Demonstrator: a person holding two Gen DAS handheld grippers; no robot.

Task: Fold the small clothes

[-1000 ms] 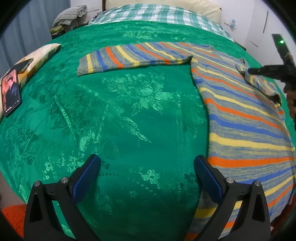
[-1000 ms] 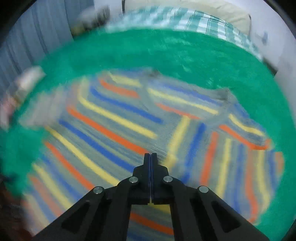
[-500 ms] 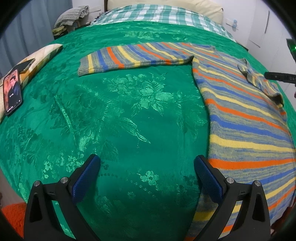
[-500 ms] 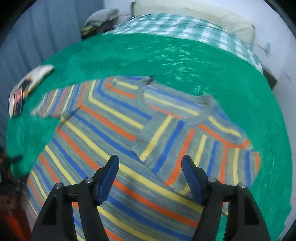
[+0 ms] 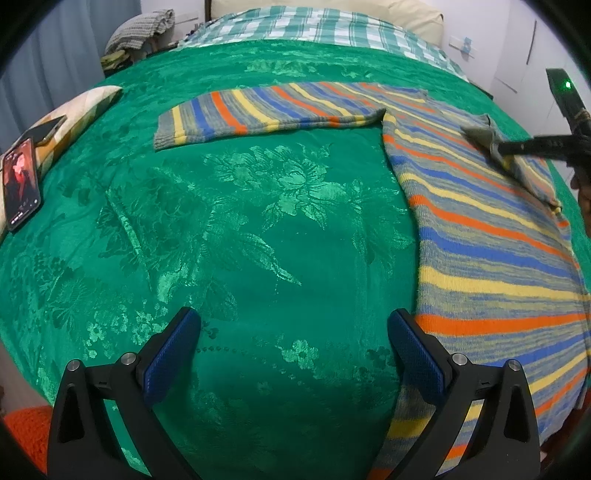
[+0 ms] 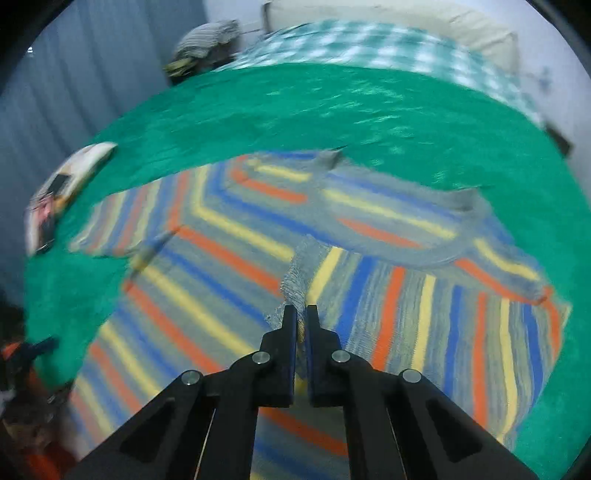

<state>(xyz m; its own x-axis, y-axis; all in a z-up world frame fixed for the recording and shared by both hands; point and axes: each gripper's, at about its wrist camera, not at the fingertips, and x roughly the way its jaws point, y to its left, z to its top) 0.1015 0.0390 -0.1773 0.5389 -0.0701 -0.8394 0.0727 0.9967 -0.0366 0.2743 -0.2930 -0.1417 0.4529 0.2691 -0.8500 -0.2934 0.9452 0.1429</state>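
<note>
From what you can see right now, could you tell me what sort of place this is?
Most likely a bedroom: a bed under a green bedspread, a pillow by a checked blanket at its head, curtains alongside.

sweater point(image 5: 491, 236): 1 | phone point(image 5: 20, 184): 1 | bedspread point(image 5: 258, 229): 1 | pillow point(image 5: 325, 9): 1

Green bedspread point(image 5: 258, 229) lies bare between striped sweater point(image 5: 480, 236) and phone point(image 5: 20, 184).

Sweater point(image 5: 491, 236) cut off at right and bottom edges; blurred in right wrist view, phone point(image 6: 44, 218) too.
</note>
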